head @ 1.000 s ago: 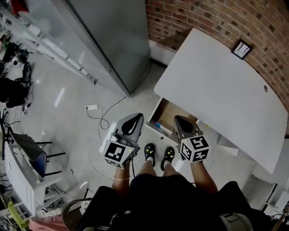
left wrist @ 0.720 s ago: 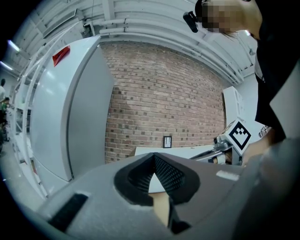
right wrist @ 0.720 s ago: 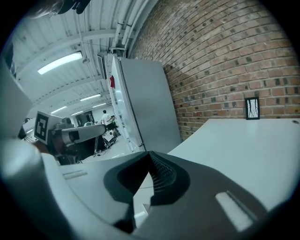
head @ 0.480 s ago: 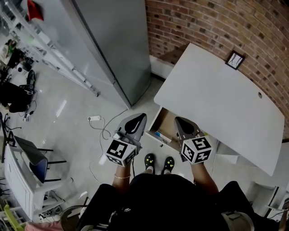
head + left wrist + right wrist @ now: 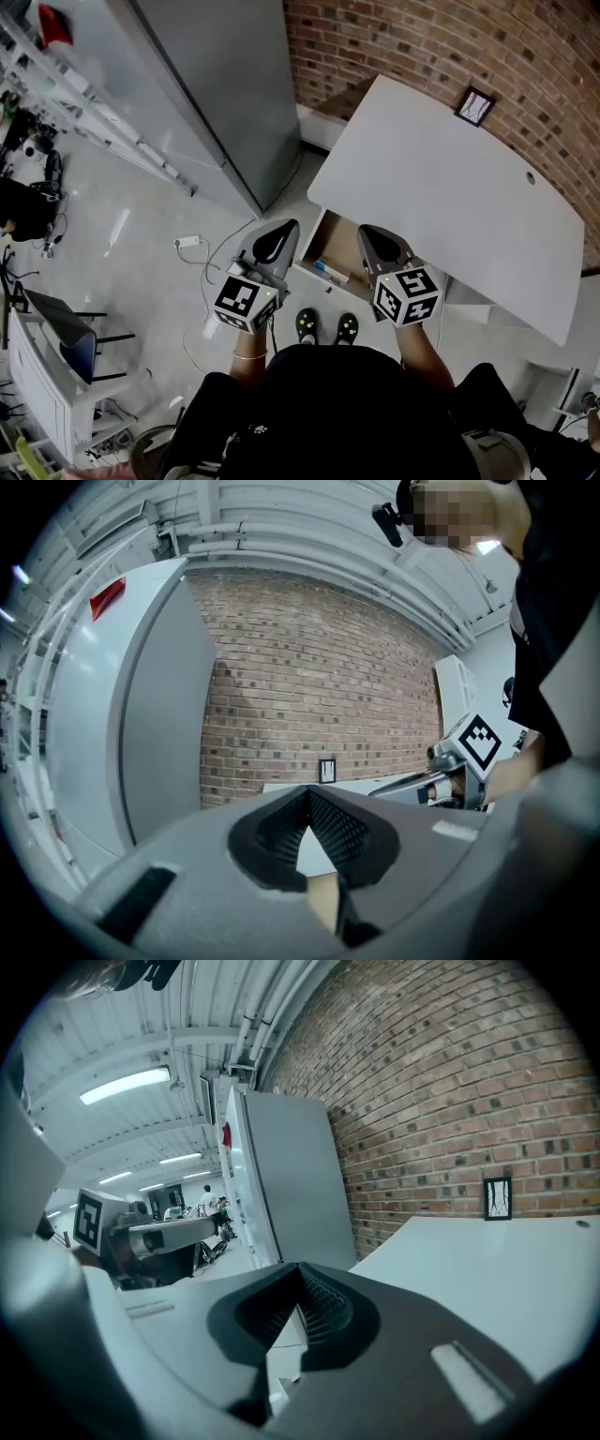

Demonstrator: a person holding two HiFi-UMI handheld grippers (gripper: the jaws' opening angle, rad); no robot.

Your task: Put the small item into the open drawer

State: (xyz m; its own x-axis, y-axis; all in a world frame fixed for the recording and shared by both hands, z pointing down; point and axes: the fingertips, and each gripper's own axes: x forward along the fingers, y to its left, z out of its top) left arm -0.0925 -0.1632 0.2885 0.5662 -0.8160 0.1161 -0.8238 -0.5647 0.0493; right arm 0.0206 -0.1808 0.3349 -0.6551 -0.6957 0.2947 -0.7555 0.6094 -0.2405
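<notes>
Under the white desk a wooden drawer stands pulled out. A small blue and white item lies inside it near the front edge. My left gripper hangs over the drawer's left side, shut with nothing between its jaws. My right gripper is over the drawer's right side, also shut and empty. The two point forward side by side, well above the drawer. In each gripper view the other gripper shows at the side, the right gripper's marker cube and the left gripper's marker cube.
A small framed picture stands at the desk's far edge by the brick wall. A tall grey cabinet is on the left. A power strip with cable lies on the floor. My feet are before the drawer.
Both grippers have risen a little, staying side by side over the drawer with jaws shut. The head view has shifted, so the desk sits further left and higher.
</notes>
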